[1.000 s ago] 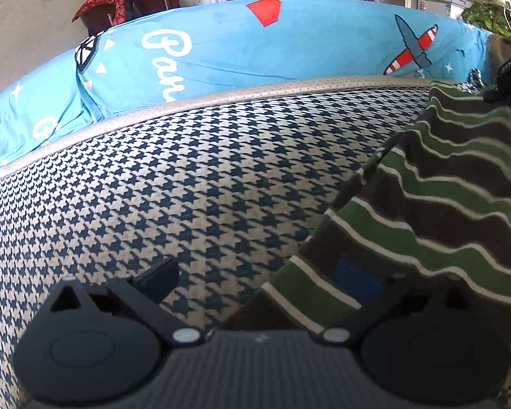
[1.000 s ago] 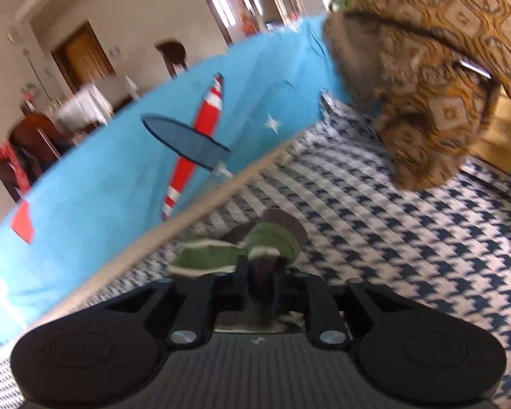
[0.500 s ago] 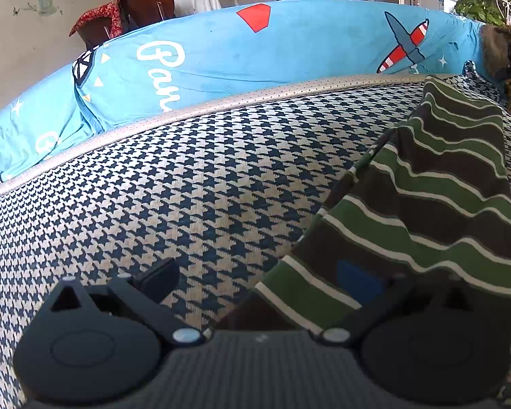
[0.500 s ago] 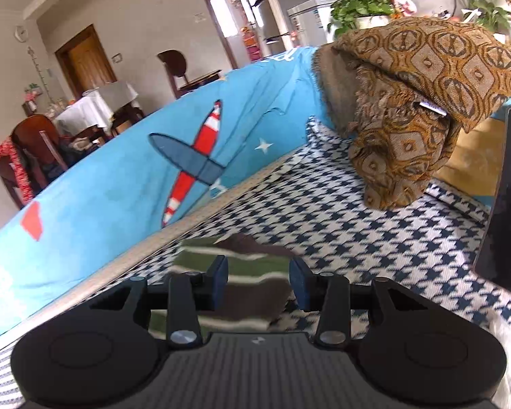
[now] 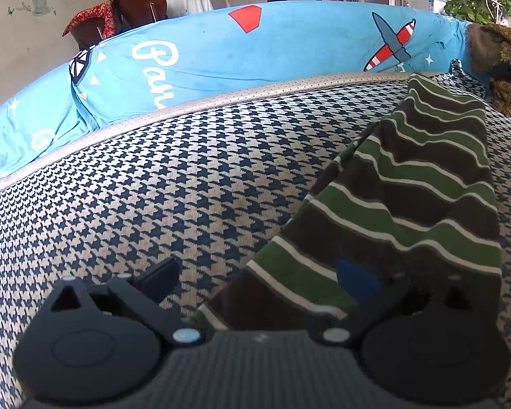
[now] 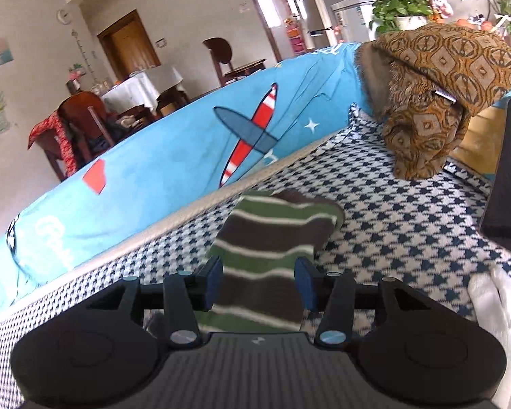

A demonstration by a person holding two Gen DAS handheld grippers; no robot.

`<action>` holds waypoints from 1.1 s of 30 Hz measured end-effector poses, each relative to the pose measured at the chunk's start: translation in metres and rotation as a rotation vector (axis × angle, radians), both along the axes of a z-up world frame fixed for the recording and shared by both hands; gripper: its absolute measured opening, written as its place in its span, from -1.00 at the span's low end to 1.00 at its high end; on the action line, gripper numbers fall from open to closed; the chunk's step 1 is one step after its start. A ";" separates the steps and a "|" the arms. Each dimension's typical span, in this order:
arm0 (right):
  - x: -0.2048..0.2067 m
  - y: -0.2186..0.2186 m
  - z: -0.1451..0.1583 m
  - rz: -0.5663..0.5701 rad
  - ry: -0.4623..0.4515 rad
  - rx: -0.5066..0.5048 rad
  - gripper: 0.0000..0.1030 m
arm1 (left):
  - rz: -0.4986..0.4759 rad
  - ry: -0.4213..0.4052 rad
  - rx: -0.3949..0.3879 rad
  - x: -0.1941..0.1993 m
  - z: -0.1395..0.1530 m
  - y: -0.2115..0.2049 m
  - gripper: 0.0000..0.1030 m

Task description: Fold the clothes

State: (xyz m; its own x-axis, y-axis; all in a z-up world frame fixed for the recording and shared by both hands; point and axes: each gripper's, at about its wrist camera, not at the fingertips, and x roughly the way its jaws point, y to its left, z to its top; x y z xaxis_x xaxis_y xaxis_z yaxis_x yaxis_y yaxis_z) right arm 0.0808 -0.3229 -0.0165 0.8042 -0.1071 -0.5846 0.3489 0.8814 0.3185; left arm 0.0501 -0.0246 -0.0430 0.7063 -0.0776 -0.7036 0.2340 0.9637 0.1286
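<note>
Through the left wrist camera we see our left gripper (image 5: 265, 293) spread wide, the striped garment (image 5: 408, 197) draped over its right finger on the houndstooth cushion (image 5: 153, 187). Through the right, our right gripper (image 6: 257, 281) stands parted around the garment's far end; judging cautiously, a regrasp precedes any further fold.

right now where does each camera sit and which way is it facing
Left wrist: on the left gripper, low over the houndstooth cover, facing the blue airplane-print cushion; the striped garment drapes over its right finger.
Right wrist: on the right gripper, facing the same cushion and a brown patterned blanket; both fingers show, spread apart across the garment's end.
Shared: garment, cover, cushion, and the dining room behind.
</note>
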 end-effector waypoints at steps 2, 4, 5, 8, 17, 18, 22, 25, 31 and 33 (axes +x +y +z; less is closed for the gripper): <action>-0.007 0.007 -0.002 0.017 0.008 -0.002 -0.08 | -0.004 -0.006 -0.001 -0.003 0.002 0.001 1.00; -0.014 0.013 -0.004 0.032 0.012 0.001 -0.08 | -0.007 -0.015 0.001 -0.006 0.004 0.002 1.00; -0.018 0.016 -0.005 0.039 0.014 0.003 -0.08 | -0.008 -0.019 0.001 -0.007 0.005 0.002 1.00; -0.028 0.025 -0.010 0.066 0.026 0.009 -0.08 | -0.009 -0.025 0.006 -0.012 0.006 0.005 1.00; -0.055 0.047 -0.024 0.143 0.045 0.058 -0.08 | 0.019 -0.007 -0.018 -0.028 0.003 0.018 1.00; -0.057 0.050 -0.025 0.152 0.045 0.059 -0.08 | 0.024 -0.005 -0.020 -0.030 0.002 0.019 1.00; -0.066 0.061 -0.029 0.189 0.046 0.067 -0.08 | 0.046 0.007 -0.036 -0.035 0.000 0.025 1.00; -0.073 0.069 -0.032 0.217 0.046 0.073 -0.08 | 0.062 0.012 -0.044 -0.038 0.000 0.029 1.00; -0.087 0.091 -0.041 0.295 0.059 0.067 -0.08 | 0.115 0.024 -0.067 -0.044 -0.001 0.044 1.00; -0.091 0.102 -0.045 0.337 0.068 0.050 -0.08 | 0.134 0.023 -0.068 -0.046 0.000 0.049 1.00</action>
State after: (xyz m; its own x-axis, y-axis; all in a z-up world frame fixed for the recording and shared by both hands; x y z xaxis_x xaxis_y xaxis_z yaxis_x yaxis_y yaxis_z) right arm -0.0106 -0.2204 -0.0618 0.7486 0.1879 -0.6358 0.0629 0.9345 0.3503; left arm 0.0044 0.0241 -0.0432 0.6971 -0.0319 -0.7163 0.1051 0.9928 0.0580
